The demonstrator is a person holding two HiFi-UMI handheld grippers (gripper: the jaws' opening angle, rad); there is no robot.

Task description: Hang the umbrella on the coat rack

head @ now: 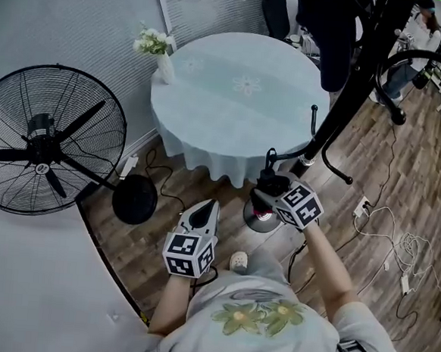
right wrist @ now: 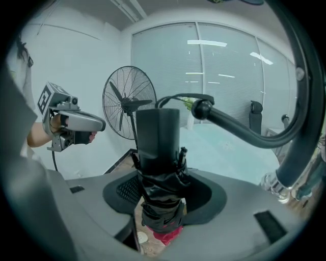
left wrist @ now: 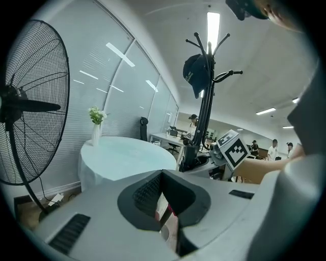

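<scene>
My right gripper (head: pixel 267 189) (right wrist: pixel 163 201) is shut on a folded black umbrella (right wrist: pixel 159 168) and holds it upright. The umbrella's red end (right wrist: pixel 165 235) points at the floor. A thin strap loop (right wrist: pixel 175 97) rises from its top beside the ball tip of a curved black hook (right wrist: pixel 199 109). That hook (head: pixel 271 153) belongs to the black coat rack (head: pixel 349 90) (left wrist: pixel 206 102), just beyond the gripper. My left gripper (head: pixel 206 208) (left wrist: pixel 163 196) hovers to the left, apart from the umbrella, its jaws together and empty.
A round table (head: pixel 234 97) with a pale cloth and a flower vase (head: pixel 163 57) stands behind the rack. A large standing fan (head: pixel 48 139) is at the left. A dark garment (head: pixel 334 36) and a cap (left wrist: pixel 195 74) hang on the rack. Cables (head: pixel 398 238) lie on the floor.
</scene>
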